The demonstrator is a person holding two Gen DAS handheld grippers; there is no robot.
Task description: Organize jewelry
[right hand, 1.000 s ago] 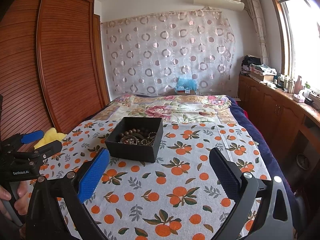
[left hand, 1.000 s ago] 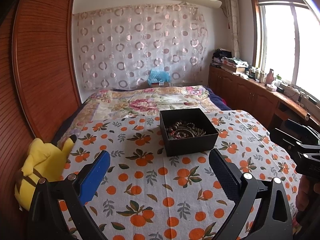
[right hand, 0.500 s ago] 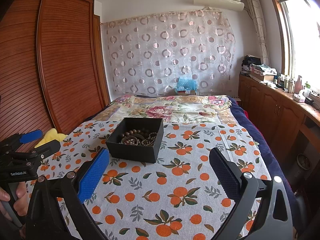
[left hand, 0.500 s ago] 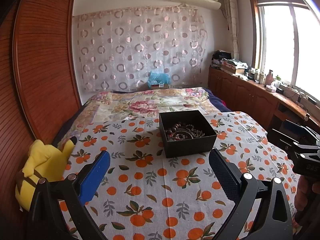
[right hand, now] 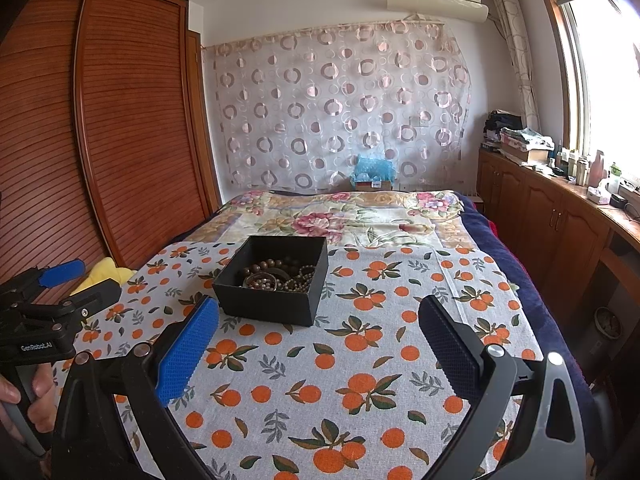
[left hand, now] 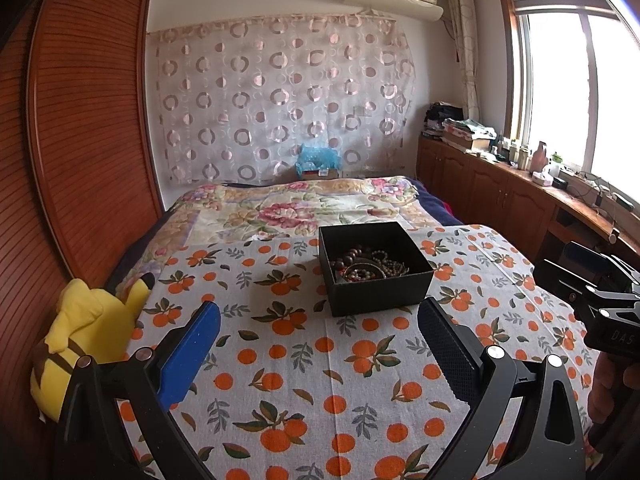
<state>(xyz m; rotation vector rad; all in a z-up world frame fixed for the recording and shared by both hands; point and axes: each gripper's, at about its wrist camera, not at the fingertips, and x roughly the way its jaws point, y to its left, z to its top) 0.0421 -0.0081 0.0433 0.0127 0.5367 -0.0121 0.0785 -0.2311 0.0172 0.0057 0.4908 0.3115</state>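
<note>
This is a bedroom with a big brown wooden wardrobe [right hand: 120, 128] on one side and a window [left hand: 560, 92] on the other. A thin curtain with pink rings [left hand: 280, 100] hangs on the far wall. The bed [right hand: 480, 248] fills most of the room. A white cloth with oranges on it [left hand: 320, 360] is spread over the near part of the bed.

The left gripper [left hand: 318, 350] is held low over the cloth. Its two fingers are spread wide apart and hold nothing. The right gripper [right hand: 318, 346] is the same: wide apart and empty. A hand [right hand: 24, 404] holds the handle of the left one.

A yellow soft toy [left hand: 84, 344] leans at the bed's edge by the wardrobe.

A black box [left hand: 376, 268] with no lid sits on the orange cloth, in front of both grippers and well apart from them. The jewelry [right hand: 280, 276], mostly bead strings, lies in a heap inside the box.
</note>
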